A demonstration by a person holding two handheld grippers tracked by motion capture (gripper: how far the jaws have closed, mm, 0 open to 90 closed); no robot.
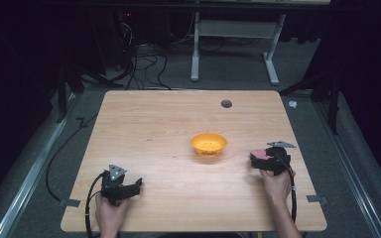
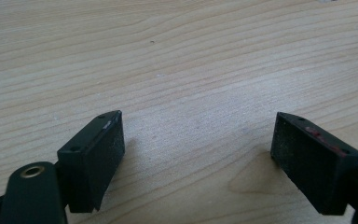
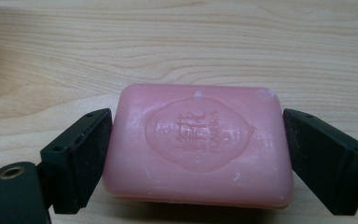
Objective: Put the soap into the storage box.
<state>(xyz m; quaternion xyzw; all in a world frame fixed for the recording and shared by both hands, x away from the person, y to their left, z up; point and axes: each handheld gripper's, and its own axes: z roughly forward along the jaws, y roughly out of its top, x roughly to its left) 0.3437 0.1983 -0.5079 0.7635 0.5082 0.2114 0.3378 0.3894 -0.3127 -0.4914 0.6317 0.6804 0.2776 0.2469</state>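
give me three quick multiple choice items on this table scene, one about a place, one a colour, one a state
1. Where does the bowl sit on the table?
A. near the middle
B. at the near left corner
C. by the far left edge

2. What colour is the soap bar?
A. green
B. pink
C. white

3. How is the left gripper?
A. shut on the soap
B. shut on the bowl
C. open, holding nothing

Answers: 1 A, the high view shows it between the grippers, right of centre. 2 B, it shows pink between the right gripper fingers. 3 C, bare wood lies between its fingers.
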